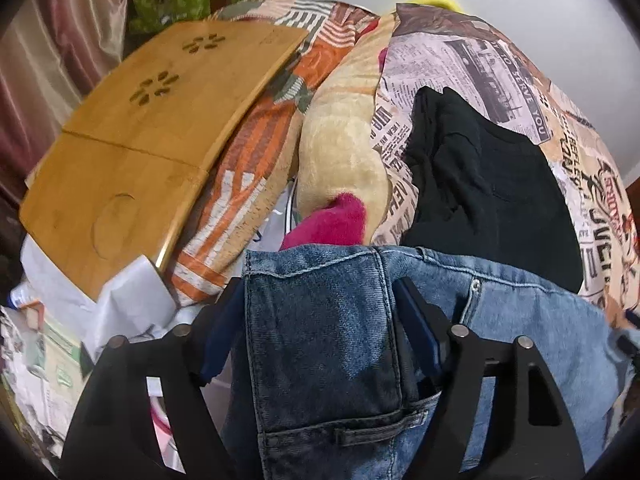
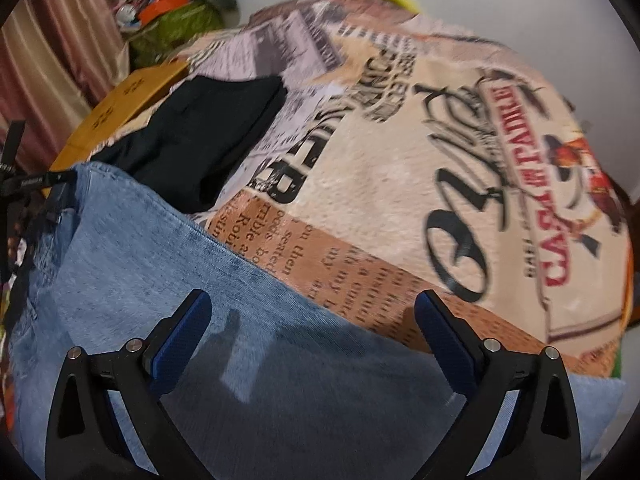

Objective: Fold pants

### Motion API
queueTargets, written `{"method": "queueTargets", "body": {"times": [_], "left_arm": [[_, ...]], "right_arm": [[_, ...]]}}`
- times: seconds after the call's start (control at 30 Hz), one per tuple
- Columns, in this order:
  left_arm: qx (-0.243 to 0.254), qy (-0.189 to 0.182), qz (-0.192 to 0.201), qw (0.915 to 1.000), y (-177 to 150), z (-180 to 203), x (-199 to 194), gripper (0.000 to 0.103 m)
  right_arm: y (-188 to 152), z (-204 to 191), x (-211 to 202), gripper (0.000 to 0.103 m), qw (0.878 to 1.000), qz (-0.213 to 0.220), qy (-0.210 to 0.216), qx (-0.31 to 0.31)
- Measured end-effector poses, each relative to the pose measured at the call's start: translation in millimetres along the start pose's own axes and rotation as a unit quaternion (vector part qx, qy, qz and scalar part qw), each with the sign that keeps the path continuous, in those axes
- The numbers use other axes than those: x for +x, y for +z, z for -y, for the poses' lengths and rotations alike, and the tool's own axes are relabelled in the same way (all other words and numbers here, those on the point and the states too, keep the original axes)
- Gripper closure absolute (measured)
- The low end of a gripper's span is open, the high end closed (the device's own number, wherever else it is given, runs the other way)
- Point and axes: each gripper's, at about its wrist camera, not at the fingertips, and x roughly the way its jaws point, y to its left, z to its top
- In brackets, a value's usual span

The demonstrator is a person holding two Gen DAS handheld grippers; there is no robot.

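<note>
In the left wrist view, the left gripper (image 1: 320, 312) has its jaws closed on the waistband end of the jeans (image 1: 324, 340), holding a thick wad of denim at the bed's edge, and that bulk could slip out if pulled sideways. In the right wrist view, the right gripper (image 2: 312, 320) hovers with jaws wide apart and empty above the jeans leg spread over the printed blanket (image 2: 400, 184); closing carelessly could pinch the blanket too, or drag the black garment (image 2: 200, 136) lying just beside.
</note>
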Motion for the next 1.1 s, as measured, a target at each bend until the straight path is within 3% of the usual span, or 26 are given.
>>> {"method": "queueTargets", "body": {"times": [0.07, 0.13, 0.2, 0.27, 0.3, 0.37, 0.47, 0.73, 0.77, 0.8, 0.9, 1.1], "left_arm": [[-0.008, -0.011, 0.002, 0.9999, -1, -3, -2, 0.036], [0.001, -0.013, 0.011, 0.9998, -4, -1, -9, 0.043], [0.017, -0.024, 0.016, 0.9994, -6, 5, -16, 0.063], [0.03, -0.025, 0.019, 0.9991, -8, 10, -24, 0.076], [0.038, -0.022, 0.021, 0.9988, -9, 13, -28, 0.078], [0.046, -0.02, 0.029, 0.9983, -10, 16, -35, 0.082], [0.046, -0.029, 0.037, 0.9978, -11, 16, -46, 0.087], [0.046, -0.042, 0.059, 0.9963, -2, 20, -71, 0.09], [0.047, -0.035, 0.067, 0.996, 0, 21, -77, 0.102], [0.05, -0.025, 0.078, 0.9954, 3, 22, -83, 0.102], [0.037, -0.052, 0.084, 0.9944, 12, 16, -98, 0.102], [0.04, -0.054, 0.1, 0.9926, 3, 13, -124, 0.102]], "right_arm": [[-2, -3, 13, 0.021, 0.999, -0.028, 0.017, -0.007], [-7, -8, 22, 0.027, 0.999, -0.04, 0.024, -0.016], [-12, -11, 19, 0.029, 0.999, -0.028, 0.024, -0.021], [-15, -10, 16, 0.042, 0.999, -0.028, 0.042, -0.011], [-16, -11, 16, 0.046, 0.999, -0.026, 0.042, -0.01], [-19, -17, 14, 0.067, 0.999, -0.022, 0.036, -0.022], [-25, -28, 9, 0.085, 0.999, -0.015, 0.015, -0.037], [-24, -45, 1, 0.094, 0.996, 0.027, -0.056, -0.065], [-21, -45, -3, 0.095, 0.996, 0.034, -0.06, -0.063], [-18, -43, -9, 0.095, 0.995, 0.049, -0.068, -0.058], [-7, -36, -27, 0.095, 0.993, 0.077, -0.073, -0.042], [-11, -47, -64, 0.096, 0.99, 0.107, -0.078, -0.049]]}}
